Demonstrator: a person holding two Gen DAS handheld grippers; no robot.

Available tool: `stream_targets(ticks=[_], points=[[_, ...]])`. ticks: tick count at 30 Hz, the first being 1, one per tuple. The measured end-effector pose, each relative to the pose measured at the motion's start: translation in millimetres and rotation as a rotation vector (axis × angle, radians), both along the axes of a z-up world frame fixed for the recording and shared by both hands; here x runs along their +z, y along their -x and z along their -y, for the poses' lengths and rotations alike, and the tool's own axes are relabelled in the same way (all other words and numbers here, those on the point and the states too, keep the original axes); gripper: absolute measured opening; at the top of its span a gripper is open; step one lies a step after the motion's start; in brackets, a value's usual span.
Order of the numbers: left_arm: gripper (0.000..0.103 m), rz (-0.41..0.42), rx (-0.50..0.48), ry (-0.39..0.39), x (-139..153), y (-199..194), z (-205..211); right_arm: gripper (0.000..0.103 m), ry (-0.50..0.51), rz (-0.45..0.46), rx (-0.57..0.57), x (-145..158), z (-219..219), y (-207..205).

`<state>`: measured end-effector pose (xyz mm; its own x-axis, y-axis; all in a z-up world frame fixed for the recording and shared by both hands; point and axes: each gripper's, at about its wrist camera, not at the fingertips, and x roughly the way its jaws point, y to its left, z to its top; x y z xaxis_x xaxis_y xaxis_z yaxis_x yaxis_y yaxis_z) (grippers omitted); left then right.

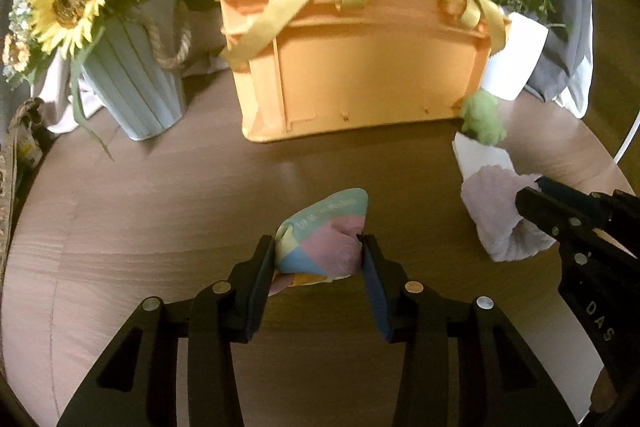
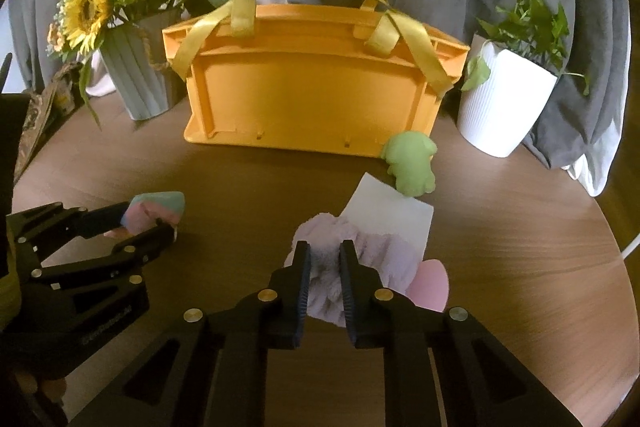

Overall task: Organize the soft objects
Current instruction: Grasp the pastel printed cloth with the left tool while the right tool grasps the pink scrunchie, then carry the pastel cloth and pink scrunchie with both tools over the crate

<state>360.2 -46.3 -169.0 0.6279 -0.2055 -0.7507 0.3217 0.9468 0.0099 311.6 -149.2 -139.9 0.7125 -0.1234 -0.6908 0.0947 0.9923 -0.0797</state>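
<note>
My left gripper (image 1: 318, 245) is shut on a pastel patchwork soft pouch (image 1: 324, 227), held just above the wooden table; both also show in the right wrist view, gripper (image 2: 148, 223) and pouch (image 2: 156, 209). My right gripper (image 2: 325, 251) is shut on a fluffy lilac cloth (image 2: 352, 259), which also shows in the left wrist view (image 1: 500, 211). An orange basket (image 2: 312, 95) with yellow ribbon handles stands at the back. A green plush toy (image 2: 410, 163) lies by its right corner.
A white card (image 2: 390, 219) lies under the lilac cloth, with a pink soft piece (image 2: 432, 285) beside it. A sunflower pot (image 2: 140, 83) stands back left and a white plant pot (image 2: 500, 103) back right. Grey and white fabric hangs behind.
</note>
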Motion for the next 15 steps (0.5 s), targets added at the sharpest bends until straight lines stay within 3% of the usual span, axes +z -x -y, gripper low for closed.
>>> stream_targets(ticks=[15], points=[[0.042,0.129,0.022,0.064,57.7,16.3,-5.6,0.016,-0.014,0.127,-0.01,48.7,-0.9,14.8]])
